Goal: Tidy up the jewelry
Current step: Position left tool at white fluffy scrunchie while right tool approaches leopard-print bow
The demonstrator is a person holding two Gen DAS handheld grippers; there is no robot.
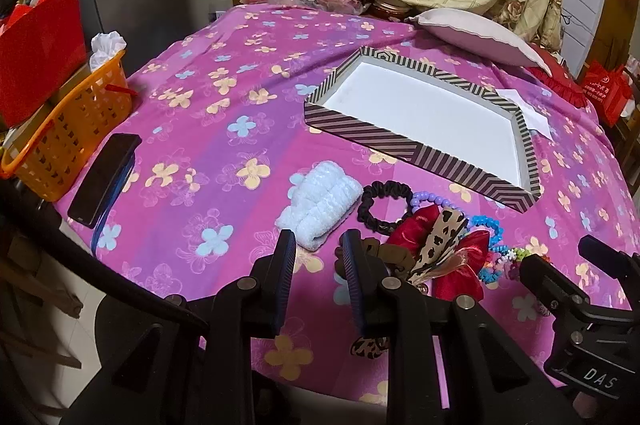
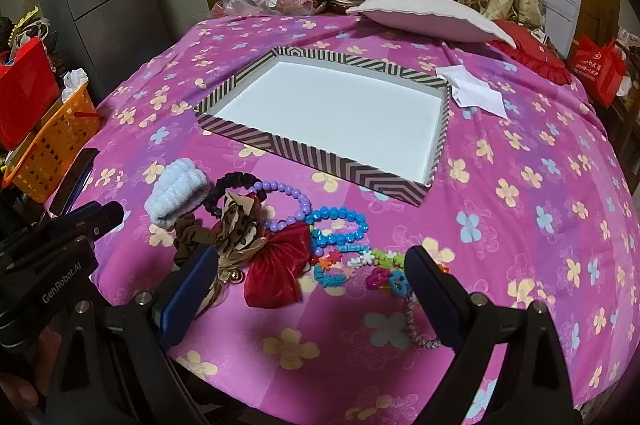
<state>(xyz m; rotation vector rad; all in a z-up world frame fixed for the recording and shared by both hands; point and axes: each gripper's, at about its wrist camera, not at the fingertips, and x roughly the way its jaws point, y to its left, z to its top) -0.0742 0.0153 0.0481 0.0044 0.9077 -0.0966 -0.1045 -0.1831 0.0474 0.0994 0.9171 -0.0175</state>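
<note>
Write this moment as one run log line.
left gripper: open, empty | right gripper: open, empty | striped box: empty | jewelry pile: on cloth

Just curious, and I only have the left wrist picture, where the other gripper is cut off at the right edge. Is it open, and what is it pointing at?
Observer: The right gripper is open, fingers wide apart, with the red bow and the flower beads between them.
Operator: Does that gripper hide anything from me?
Observer: Yes, a pale pink beaded chain lies on the flowered cloth beside its right finger.
Operator: I see only part of some blue beads.
Observer: The blue bead bracelet is a full loop, lying apart from the striped tray.
</note>
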